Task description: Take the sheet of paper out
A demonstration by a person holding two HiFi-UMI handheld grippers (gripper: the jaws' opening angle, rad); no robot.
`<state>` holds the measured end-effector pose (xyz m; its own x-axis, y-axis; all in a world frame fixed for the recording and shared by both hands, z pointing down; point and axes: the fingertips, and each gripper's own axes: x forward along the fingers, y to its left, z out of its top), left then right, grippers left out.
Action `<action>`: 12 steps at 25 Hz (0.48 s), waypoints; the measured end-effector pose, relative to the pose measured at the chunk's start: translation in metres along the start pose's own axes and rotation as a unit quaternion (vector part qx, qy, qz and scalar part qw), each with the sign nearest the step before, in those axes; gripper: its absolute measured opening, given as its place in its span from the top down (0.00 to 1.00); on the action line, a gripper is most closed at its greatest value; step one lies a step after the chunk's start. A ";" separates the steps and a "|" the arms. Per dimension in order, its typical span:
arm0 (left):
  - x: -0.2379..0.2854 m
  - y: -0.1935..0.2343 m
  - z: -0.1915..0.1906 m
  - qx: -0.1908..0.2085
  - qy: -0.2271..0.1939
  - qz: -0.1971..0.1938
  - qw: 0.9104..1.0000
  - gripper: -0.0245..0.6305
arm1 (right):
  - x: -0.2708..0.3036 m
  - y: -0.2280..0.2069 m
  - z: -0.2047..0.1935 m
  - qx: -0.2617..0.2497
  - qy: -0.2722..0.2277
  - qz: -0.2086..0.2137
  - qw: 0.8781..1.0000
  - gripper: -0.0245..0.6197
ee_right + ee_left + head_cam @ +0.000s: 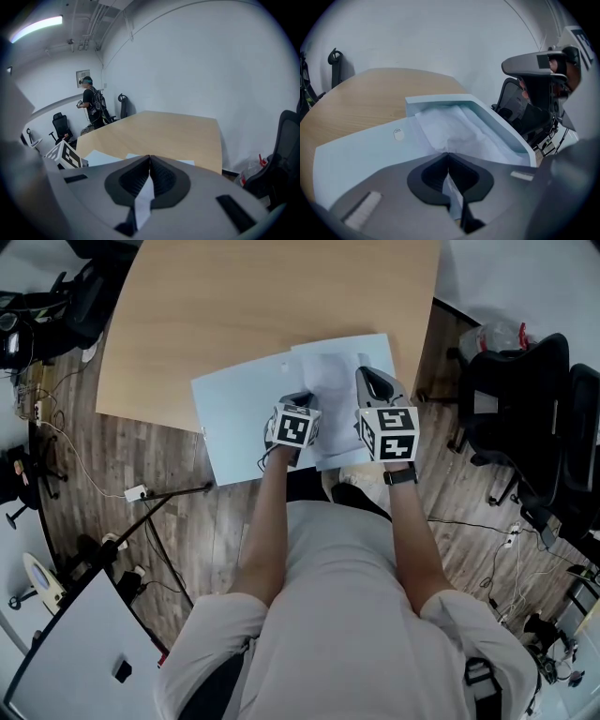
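Head view: pale blue folder (234, 423) lies open at the table's (262, 306) near edge, white sheet (326, 381) inside, long axis running away from the person. The left gripper (301, 397), jaws pressed together on the sheet's near edge, is placed to draw it nearward. The right gripper (373, 377), jaws likewise together, pinches a pale edge, apparently the folder's cover.

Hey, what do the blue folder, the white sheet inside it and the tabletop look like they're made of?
Folder: pale blue and matte, likely thin card or plastic, since its flaps stay flat and stiff.
Sheet: thin white paper, judging by its soft wrinkles.
Tabletop: probably light wood-look laminate, smooth with faint grain.
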<state>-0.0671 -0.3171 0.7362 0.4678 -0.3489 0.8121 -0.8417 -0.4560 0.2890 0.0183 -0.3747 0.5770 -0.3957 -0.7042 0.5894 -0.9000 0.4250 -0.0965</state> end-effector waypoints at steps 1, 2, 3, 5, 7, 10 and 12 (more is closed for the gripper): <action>-0.004 0.001 0.001 -0.004 -0.001 0.001 1.000 0.95 | 0.000 0.001 0.001 -0.001 -0.002 0.002 1.000 0.95; -0.007 0.003 0.001 -0.009 -0.002 0.002 1.000 0.95 | 0.001 0.003 0.003 -0.002 -0.003 0.004 1.000 0.95; -0.011 0.005 0.001 -0.013 -0.004 0.004 1.000 0.95 | 0.002 0.005 0.004 -0.004 -0.005 0.007 1.000 0.95; -0.016 0.010 0.000 -0.021 -0.009 0.011 1.000 0.95 | 0.002 0.010 0.007 -0.008 -0.008 0.014 1.000 0.95; -0.022 0.015 -0.001 -0.029 -0.016 0.020 0.999 0.95 | 0.003 0.015 0.010 -0.014 -0.011 0.022 1.000 0.95; -0.032 0.025 -0.005 -0.044 -0.024 0.034 0.998 0.95 | 0.004 0.024 0.014 -0.022 -0.015 0.033 0.999 0.95; -0.040 0.032 -0.009 -0.054 -0.029 0.044 0.997 0.95 | 0.003 0.031 0.016 -0.027 -0.018 0.040 0.999 0.94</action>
<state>-0.1149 -0.3108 0.7177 0.4033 -0.4323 0.8065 -0.9028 -0.3316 0.2737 -0.0136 -0.3735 0.5629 -0.4734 -0.6863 0.5521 -0.8544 0.5103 -0.0982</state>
